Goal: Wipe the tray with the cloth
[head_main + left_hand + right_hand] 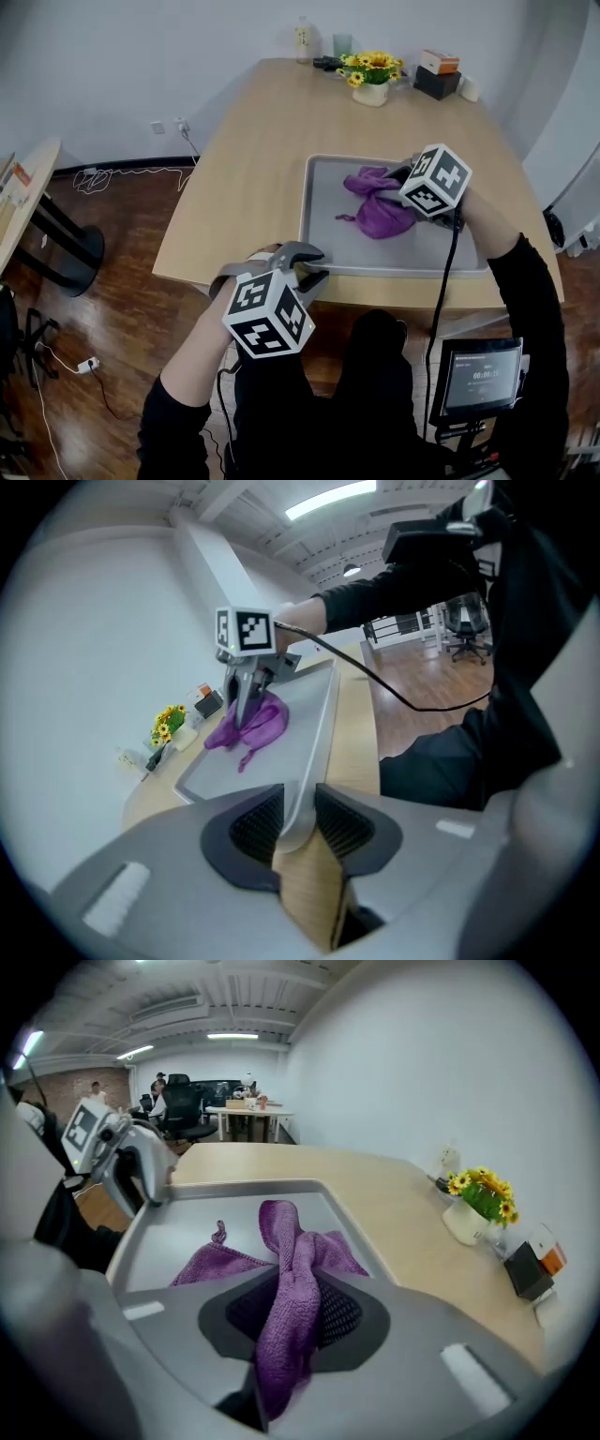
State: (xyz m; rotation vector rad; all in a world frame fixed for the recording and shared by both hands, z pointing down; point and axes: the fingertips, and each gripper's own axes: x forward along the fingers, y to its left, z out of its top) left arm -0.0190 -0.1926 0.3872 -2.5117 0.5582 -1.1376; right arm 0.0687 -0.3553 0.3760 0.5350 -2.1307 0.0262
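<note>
While inspecting tray (330, 242), lying lengthwise along table (262, 141) near edge: clamping its near-left rim in left gripper (298, 819); pinching purple cloth (380, 214), bunched mid-tray, in right gripper (292, 1305); observing flower pot (371, 92), boxes (438, 73) at far end, well apart.

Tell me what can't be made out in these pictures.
- Floor of the tray under the cloth: covered by it in every view.
- Print on the screen at the person's waist, head view: too small to read.
- Label on the bottle at the table's far end, head view: too small.
</note>
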